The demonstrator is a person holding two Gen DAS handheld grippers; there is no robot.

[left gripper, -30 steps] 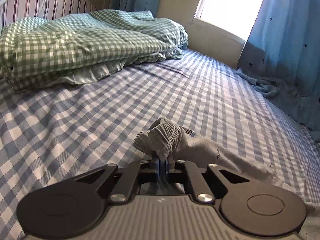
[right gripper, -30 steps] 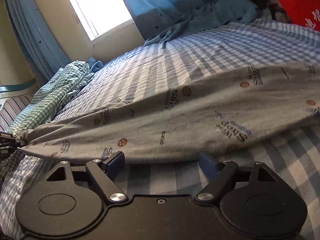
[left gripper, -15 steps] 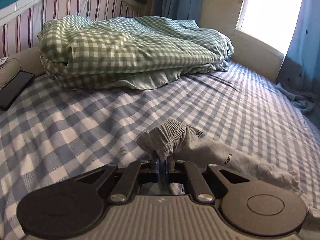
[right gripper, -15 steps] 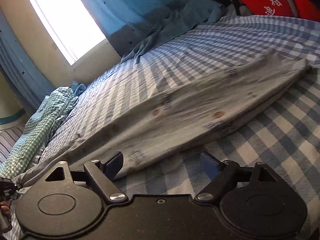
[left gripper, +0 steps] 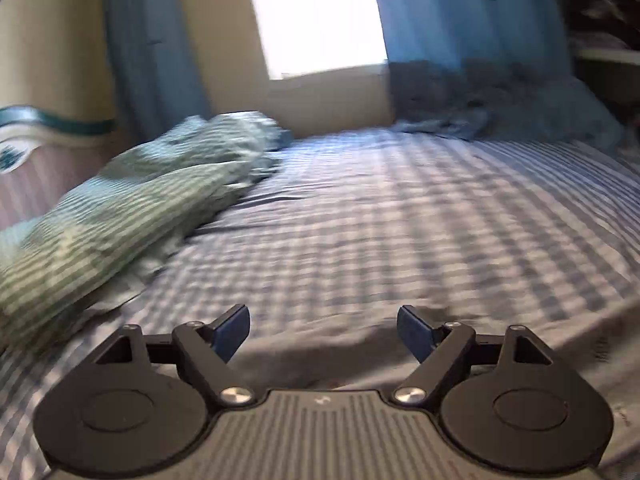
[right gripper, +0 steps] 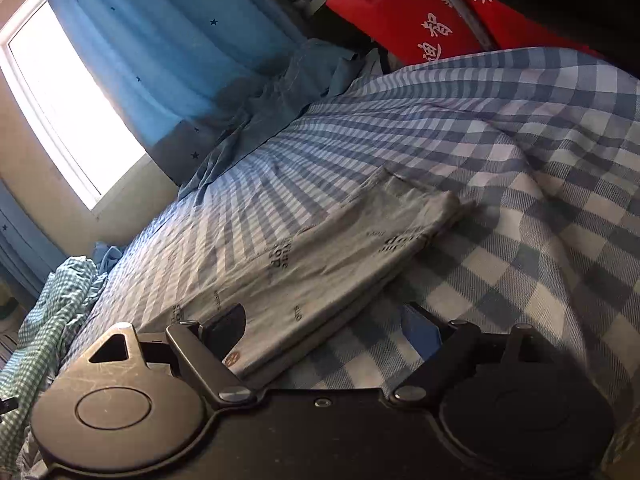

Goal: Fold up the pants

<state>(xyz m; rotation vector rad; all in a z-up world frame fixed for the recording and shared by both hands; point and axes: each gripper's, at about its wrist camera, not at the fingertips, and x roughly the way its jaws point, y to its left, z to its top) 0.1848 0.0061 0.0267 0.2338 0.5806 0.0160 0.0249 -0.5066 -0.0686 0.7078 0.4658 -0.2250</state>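
Left claw (left gripper: 323, 334) is sitting low in the bottom of its frame, jaws spread wide and gripping nothing, pointing across the bed (left gripper: 420, 232) toward the bright window (left gripper: 320, 16), the whole view smeared with blur. Grey fabric is lying just beneath and ahead of its fingers, though the blur is making it hard to say more. Right claw (right gripper: 324, 334) is also gaping open, tilted so the bed is sloping up to the right. The pants (right gripper: 320, 260), soft grey printed cloth lying in flat stacked layers, are stretching from the bottom centre toward the middle right, their near end resting between the spread fingers, neither pad visibly pressing on it. A rumpled green checked quilt (left gripper: 120, 208) is bunching at left; blue curtains (right gripper: 160, 48) are hanging at upper left.
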